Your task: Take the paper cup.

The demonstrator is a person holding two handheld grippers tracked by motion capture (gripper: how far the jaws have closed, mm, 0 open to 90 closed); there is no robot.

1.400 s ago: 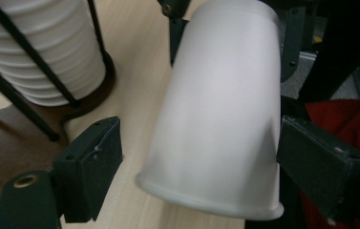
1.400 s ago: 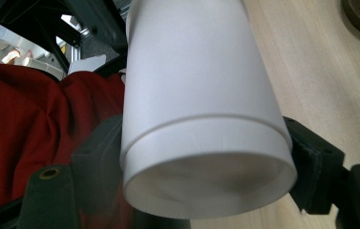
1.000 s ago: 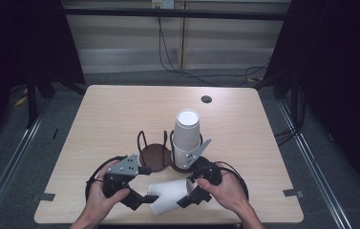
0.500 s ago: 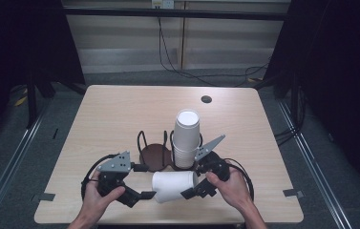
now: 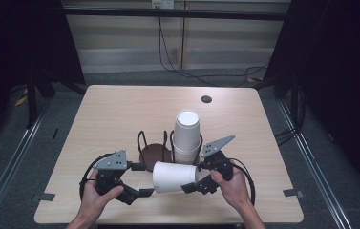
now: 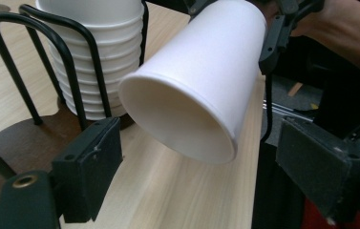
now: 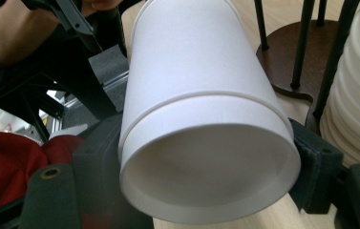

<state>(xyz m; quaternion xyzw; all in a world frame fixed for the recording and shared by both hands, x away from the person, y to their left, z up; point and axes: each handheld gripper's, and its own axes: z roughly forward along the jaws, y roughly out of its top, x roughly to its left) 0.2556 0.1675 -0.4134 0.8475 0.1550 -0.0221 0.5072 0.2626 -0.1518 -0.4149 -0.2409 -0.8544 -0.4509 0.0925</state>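
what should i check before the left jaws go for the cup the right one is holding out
1. Right gripper clamped on the loose cup: ok, pads press both sides near its base.
2. Left gripper jaws apart: ok, open, not touching the cup.
3. Cup rim faces the left gripper: ok, rim sits just ahead of the jaws.
4. Jaws wide enough to take the rim: cannot tell.
5. Cup clear of the cup stack and wire holder: ok, apart from both.
6. Cup undented: ok, rim looks round.
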